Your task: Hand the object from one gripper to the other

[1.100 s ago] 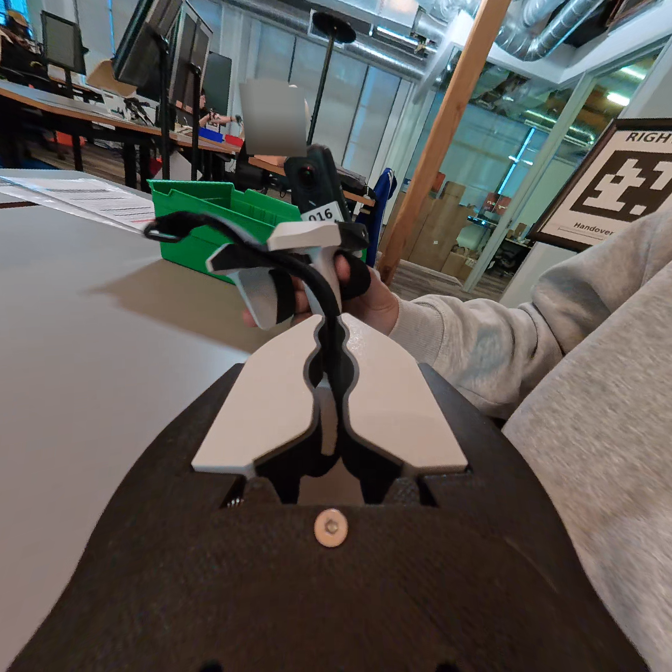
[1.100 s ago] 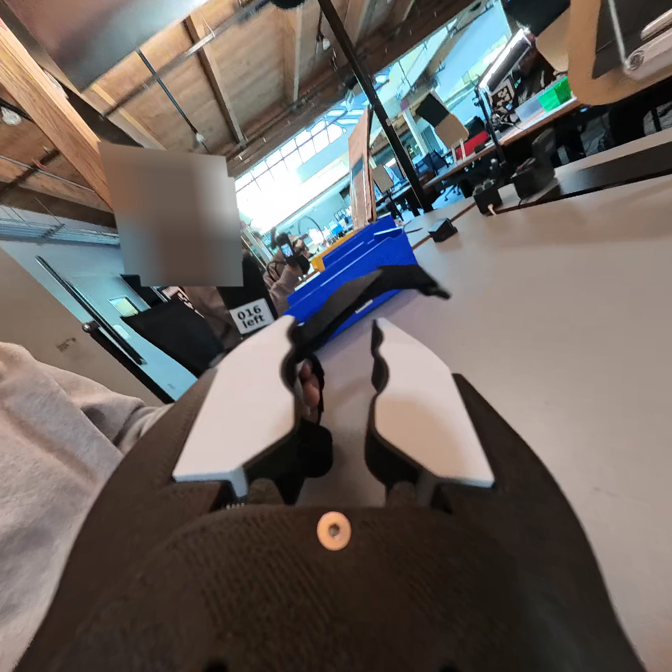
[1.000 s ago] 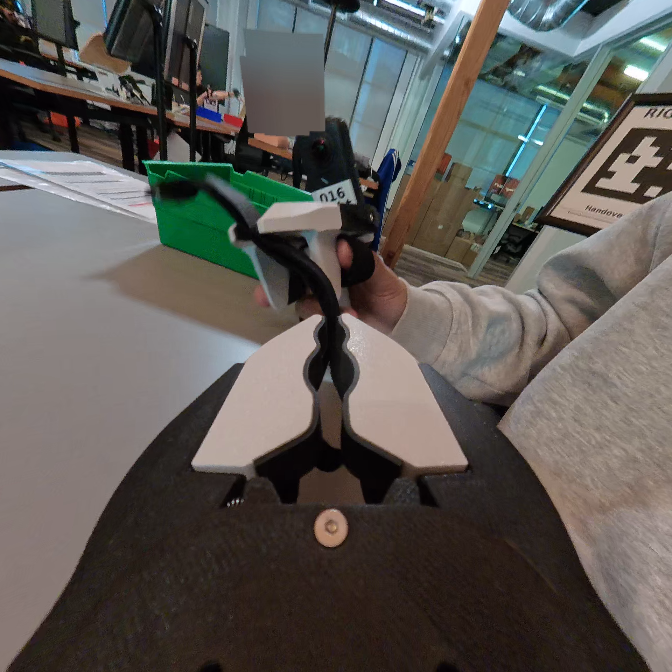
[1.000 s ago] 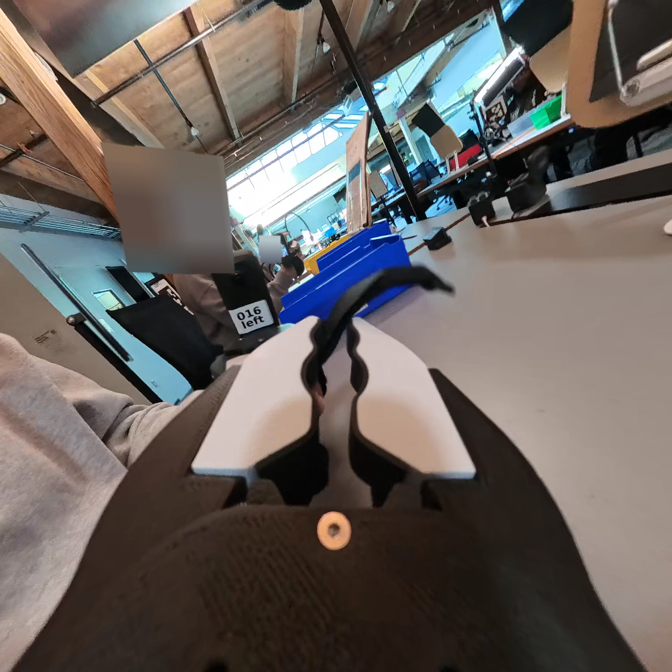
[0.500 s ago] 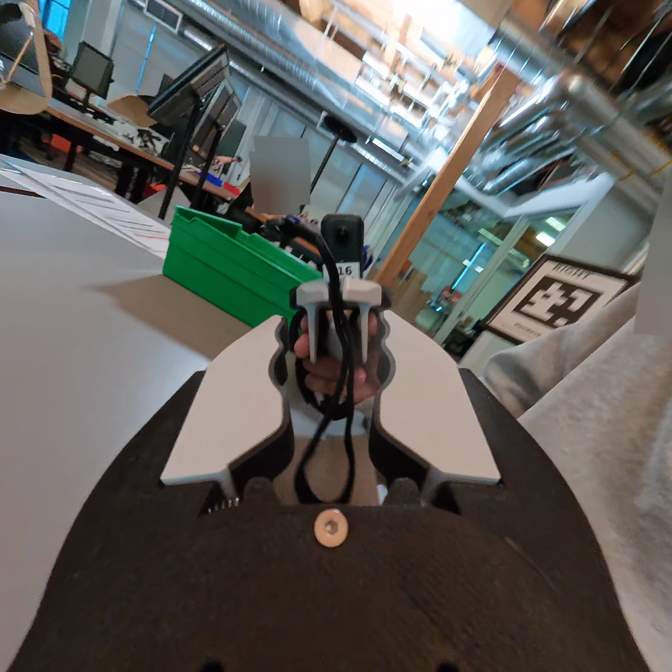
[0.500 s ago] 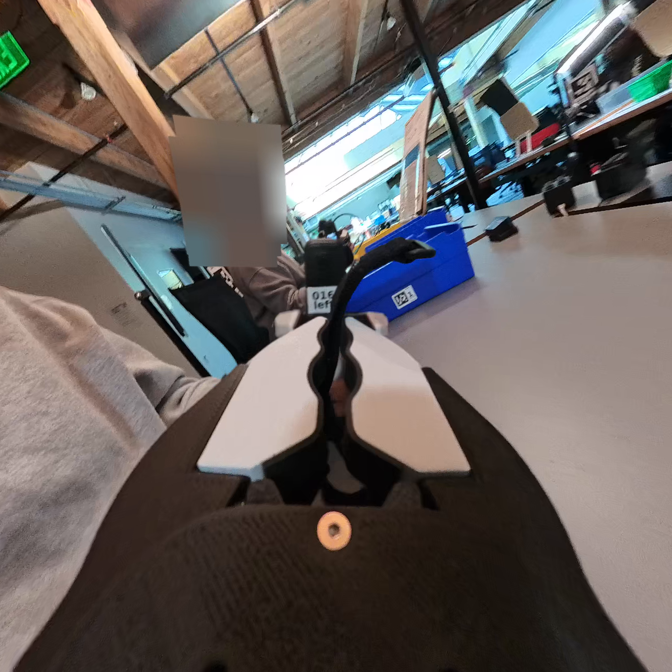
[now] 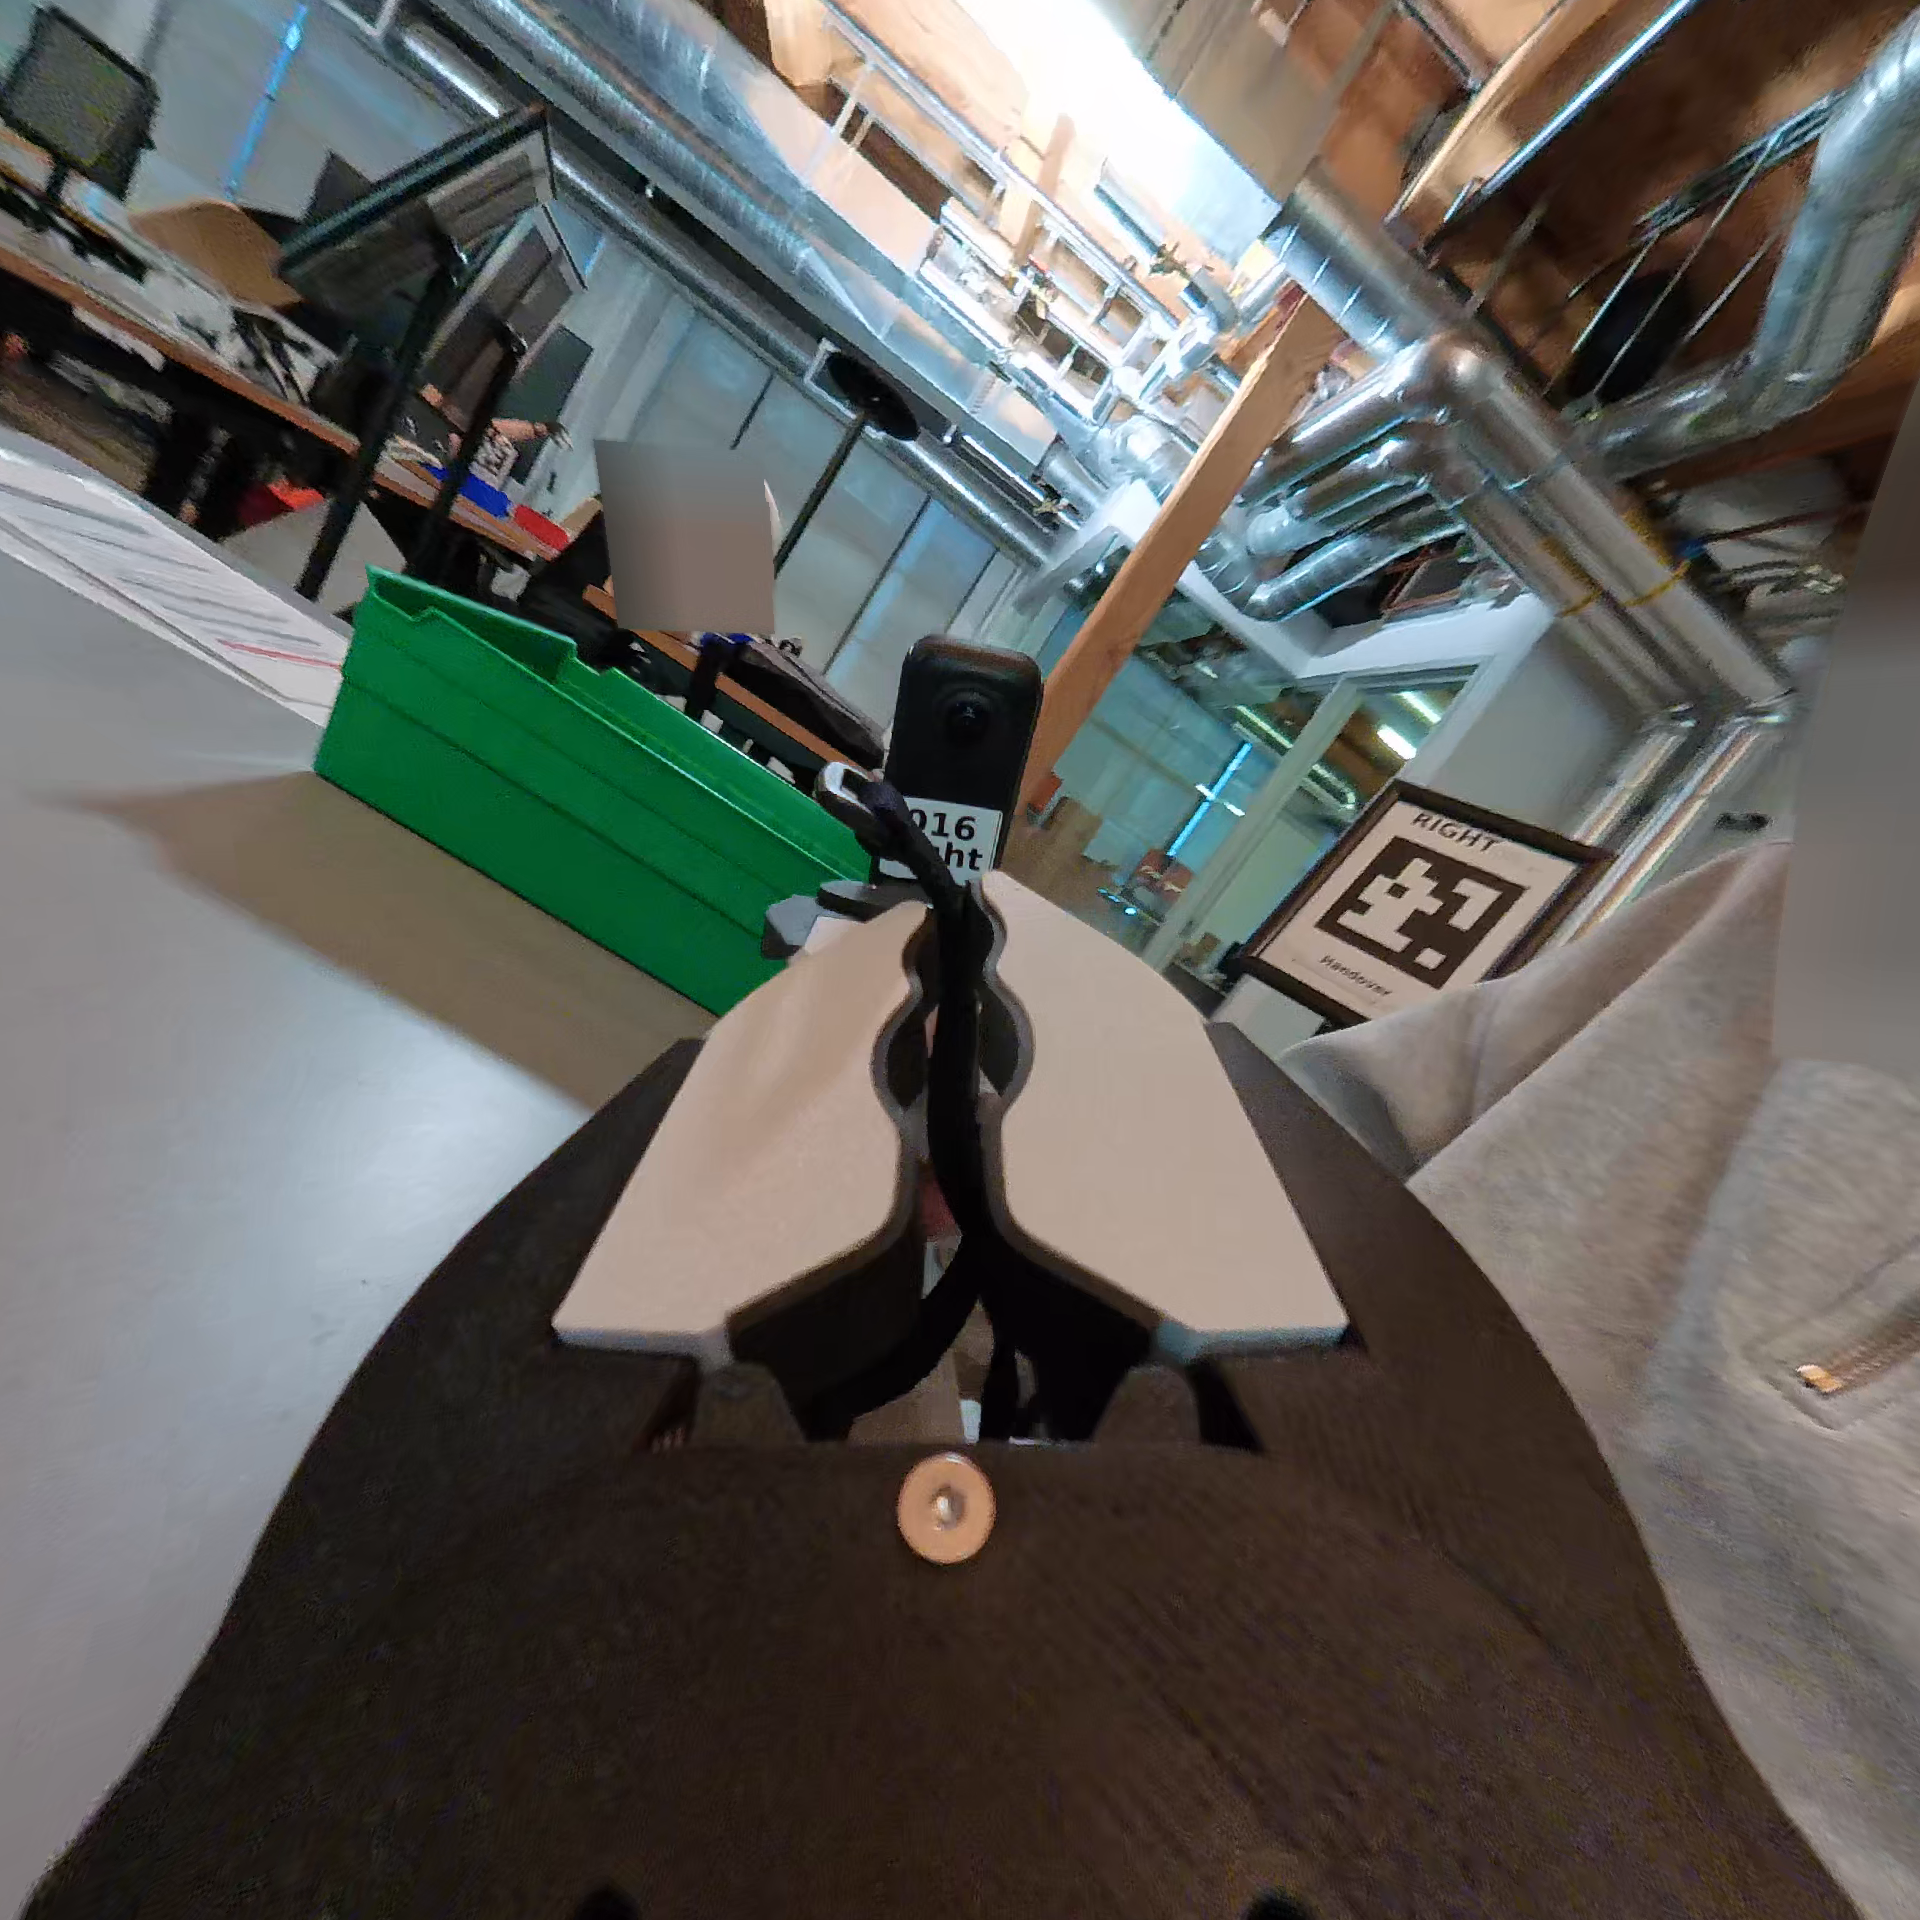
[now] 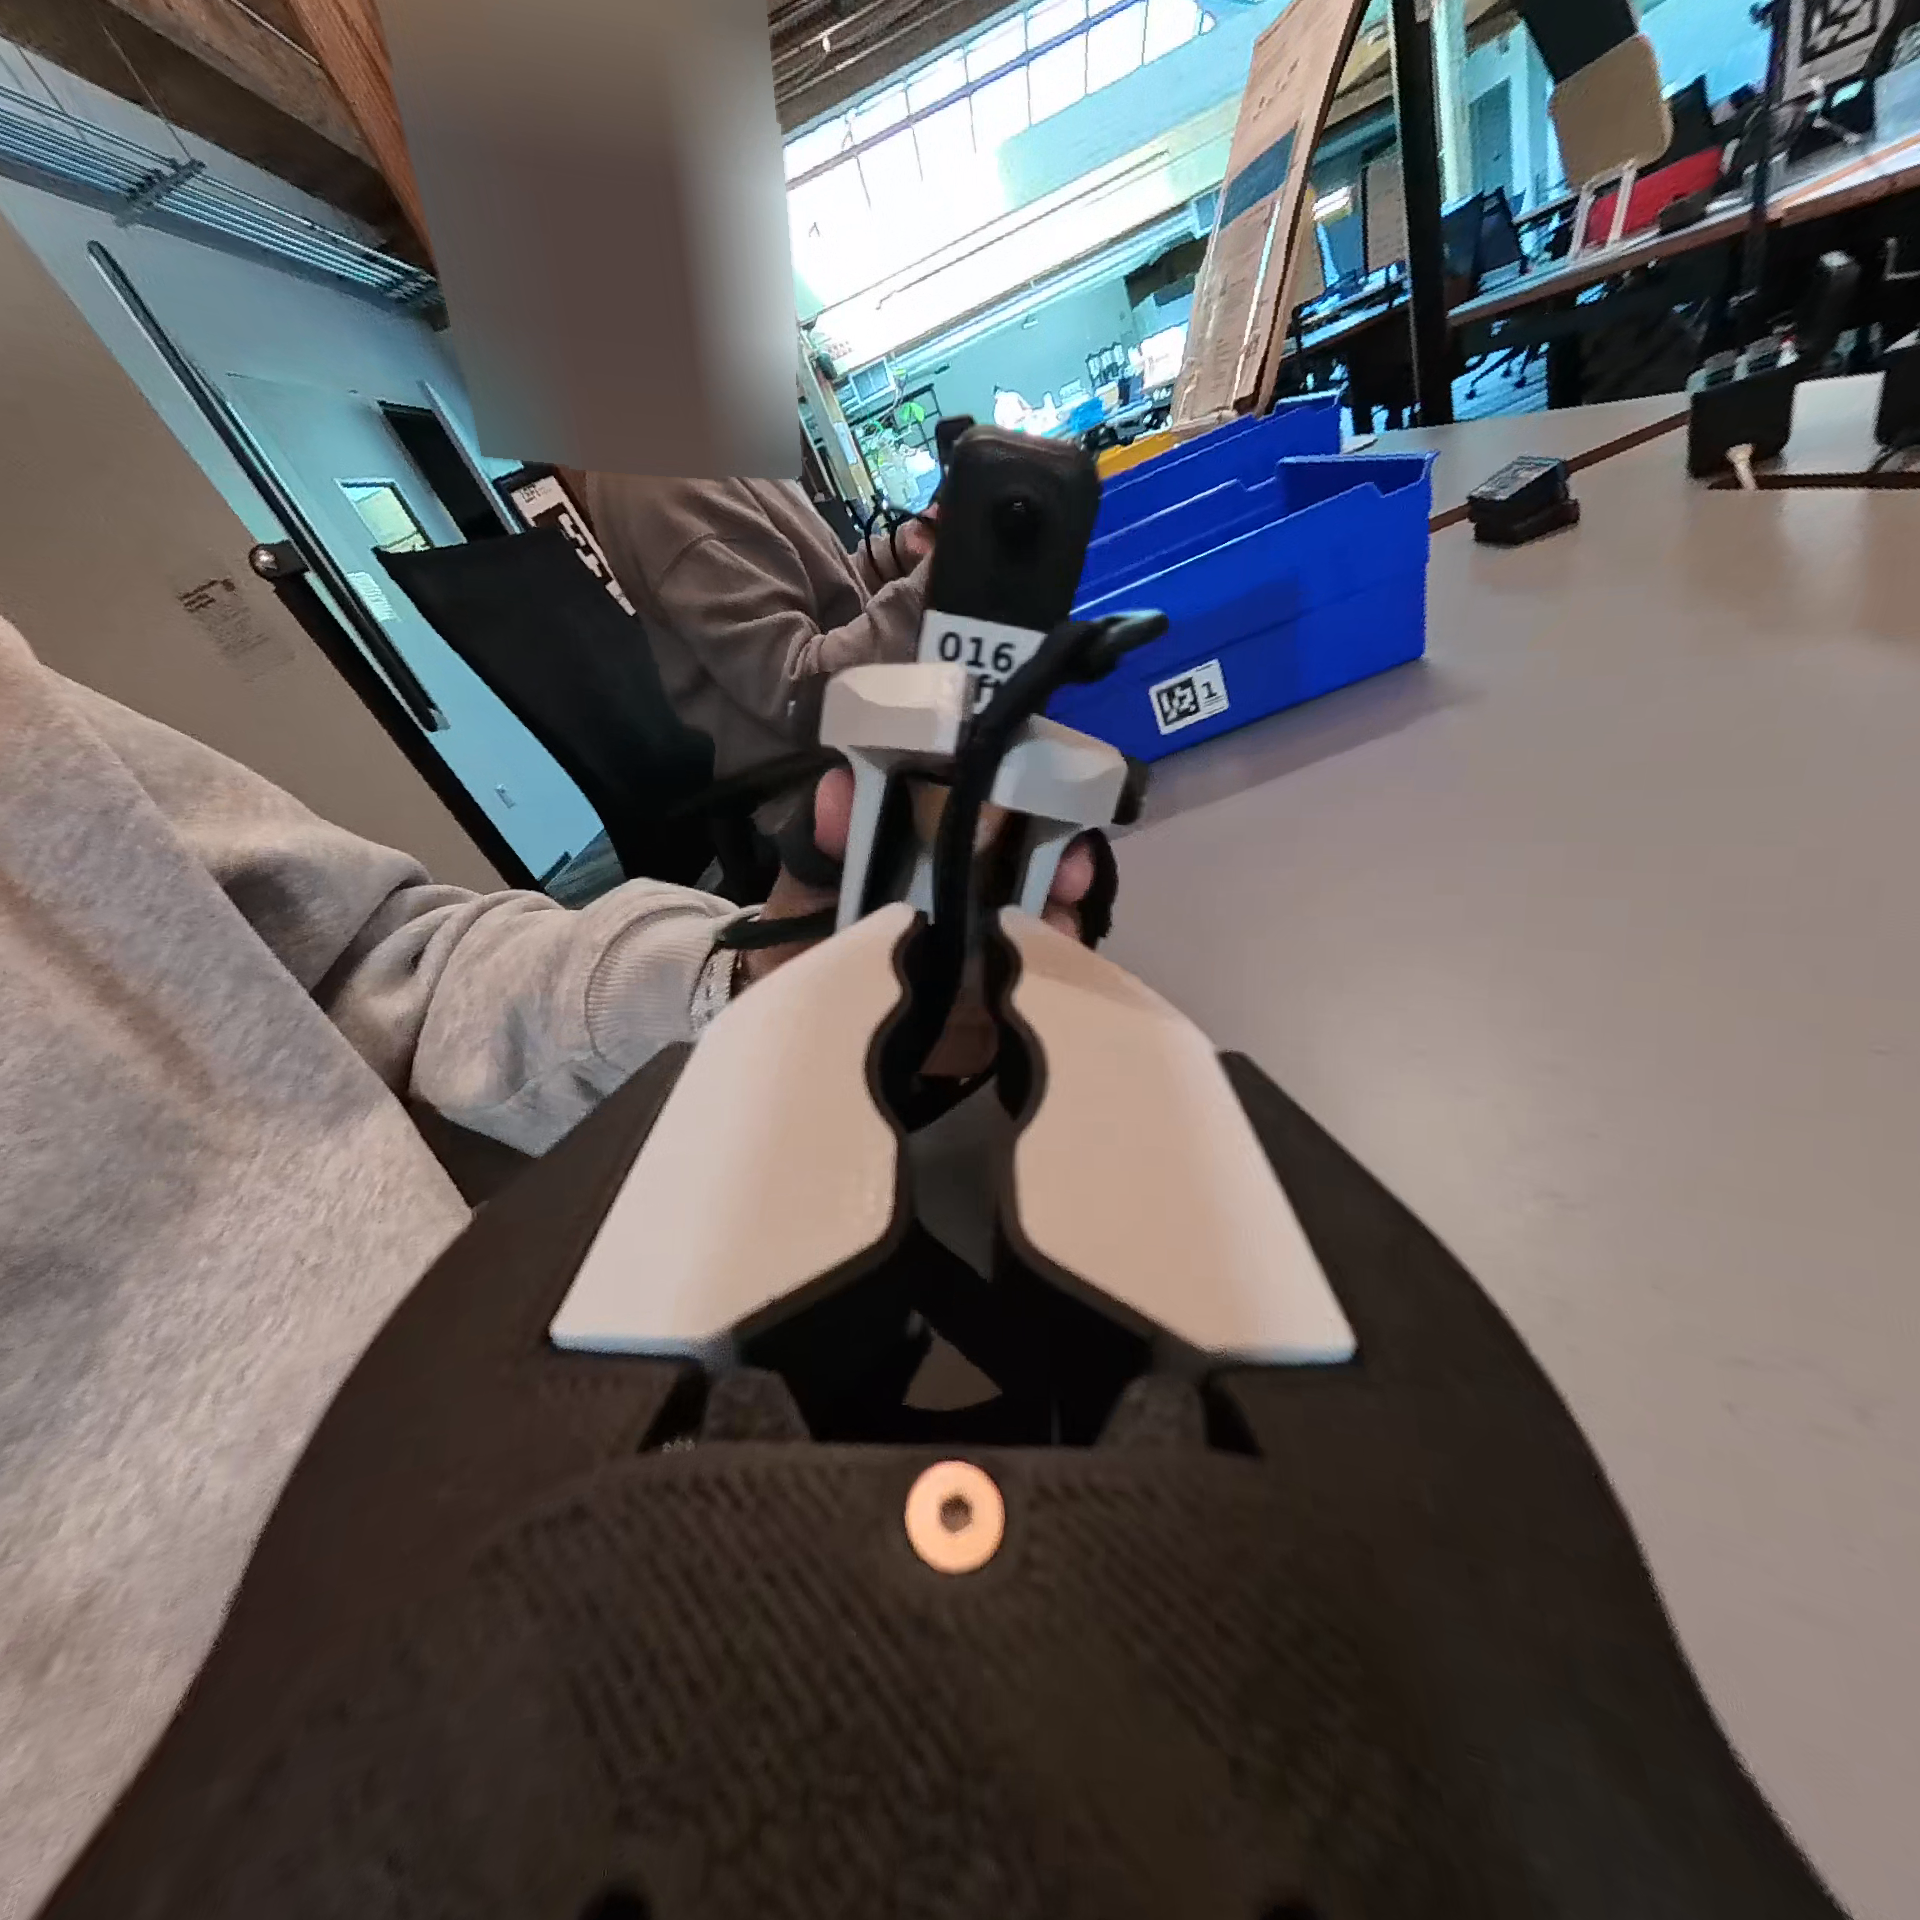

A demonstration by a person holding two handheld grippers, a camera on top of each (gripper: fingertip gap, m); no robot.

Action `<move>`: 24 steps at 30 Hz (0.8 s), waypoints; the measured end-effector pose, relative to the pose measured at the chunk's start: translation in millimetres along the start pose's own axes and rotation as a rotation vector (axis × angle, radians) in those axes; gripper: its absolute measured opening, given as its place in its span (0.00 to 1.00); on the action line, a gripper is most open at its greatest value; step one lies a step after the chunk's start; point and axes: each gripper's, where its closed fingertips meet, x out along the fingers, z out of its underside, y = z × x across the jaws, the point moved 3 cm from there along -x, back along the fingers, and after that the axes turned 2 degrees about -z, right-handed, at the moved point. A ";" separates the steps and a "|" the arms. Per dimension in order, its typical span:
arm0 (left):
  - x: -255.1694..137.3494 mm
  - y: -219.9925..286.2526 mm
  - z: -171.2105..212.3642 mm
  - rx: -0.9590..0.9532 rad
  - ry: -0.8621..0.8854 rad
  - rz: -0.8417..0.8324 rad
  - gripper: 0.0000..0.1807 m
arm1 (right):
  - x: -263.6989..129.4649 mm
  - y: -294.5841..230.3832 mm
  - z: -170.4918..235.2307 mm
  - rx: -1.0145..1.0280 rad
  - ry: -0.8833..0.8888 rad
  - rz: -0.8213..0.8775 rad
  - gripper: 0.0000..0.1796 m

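Left claw: white fingers nearly together w/ a black cord running up the narrow gap btwn them, so it looks clamped on the cord. Cord's upper end, w/ a small metal tip, sticks out past the fingertips and curves left. Below the fingers more cord hangs in a loop inside the claw body.

Right claw: fingers also drawn close, only a thin wavy slot left, and the same cord passes up through the tip of that slot; grip looks closed on it. Cord goes on up btwn the other claw's two grey-white fingertips and its end bends right, above them.

Both claws are held above the desk, facing each other nose to nose, each w/ a black camera on top. A hand in a grey sleeve holds the left claw.

Farther off: a green bin on the desk in the left view, w/ paper sheets beyond it at the desk's left edge. In the right view a blue bin sits behind the claws, and a small black box lies just past it. A framed marker board stands off the desk to the right.
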 end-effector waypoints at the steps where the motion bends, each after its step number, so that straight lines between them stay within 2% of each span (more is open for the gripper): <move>1: -0.2 1.9 -2.6 0.023 0.011 -0.008 0.04 | -0.6 2.4 -0.7 -0.004 0.008 0.013 0.12; 3: -2.9 5.3 -10.3 0.053 0.045 -0.020 0.04 | -2.9 7.3 -2.6 -0.009 0.029 0.034 0.23; 6: -11.0 5.5 -19.9 0.066 0.089 -0.027 0.04 | -8.3 13.9 -7.2 -0.013 0.072 0.062 0.34; 11: -31.9 0.6 -37.5 0.041 0.177 -0.014 0.03 | -3.3 17.8 6.2 -0.045 -0.022 0.086 0.39; 14: -46.5 -1.8 -48.5 0.024 0.248 0.001 0.04 | 6.8 16.3 21.9 -0.105 -0.138 0.106 0.39; 17: -57.3 -3.2 -55.9 -0.023 0.318 0.042 0.04 | 11.7 14.2 26.4 -0.164 -0.181 0.136 0.38; 22: -59.4 1.1 -57.8 -0.095 0.356 0.148 0.03 | 13.2 18.9 28.9 -0.218 -0.215 0.204 0.46; 24: -57.2 3.3 -56.6 -0.101 0.352 0.173 0.03 | 14.4 18.4 30.4 -0.224 -0.229 0.203 0.44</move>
